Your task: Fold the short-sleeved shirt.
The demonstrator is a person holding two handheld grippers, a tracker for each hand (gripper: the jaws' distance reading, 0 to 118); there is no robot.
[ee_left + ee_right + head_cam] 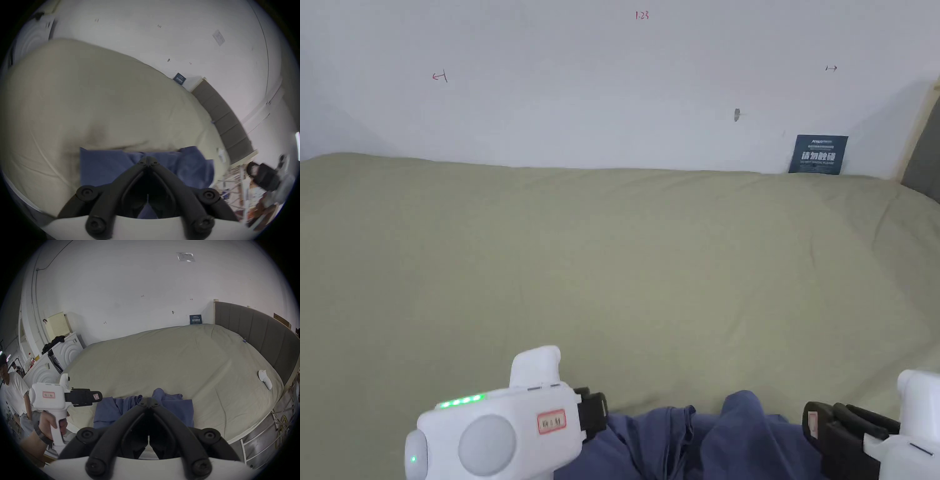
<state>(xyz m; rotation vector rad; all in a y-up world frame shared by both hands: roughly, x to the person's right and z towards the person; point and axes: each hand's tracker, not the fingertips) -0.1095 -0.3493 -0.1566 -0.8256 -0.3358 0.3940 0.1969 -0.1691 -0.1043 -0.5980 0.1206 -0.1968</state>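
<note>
A blue short-sleeved shirt (687,444) lies crumpled in loose folds at the near edge of a bed with an olive sheet (612,262). My left gripper (600,412) hovers at the shirt's left edge with its jaws shut and nothing visible between them. From the right gripper view, the left gripper (97,396) hangs just above the cloth (110,410), held by a hand. My right gripper (811,428) is at the shirt's right edge, its jaws shut too. Each gripper's own view shows closed tips, the left (148,160) and the right (148,400), in front of blue cloth (105,165).
The olive sheet stretches broad and bare beyond the shirt to a white wall. A grey headboard (259,331) bounds the bed on the right, with a white handheld device (264,379) lying near it. White appliances (68,350) and a person in a white shirt (14,389) stand to the left.
</note>
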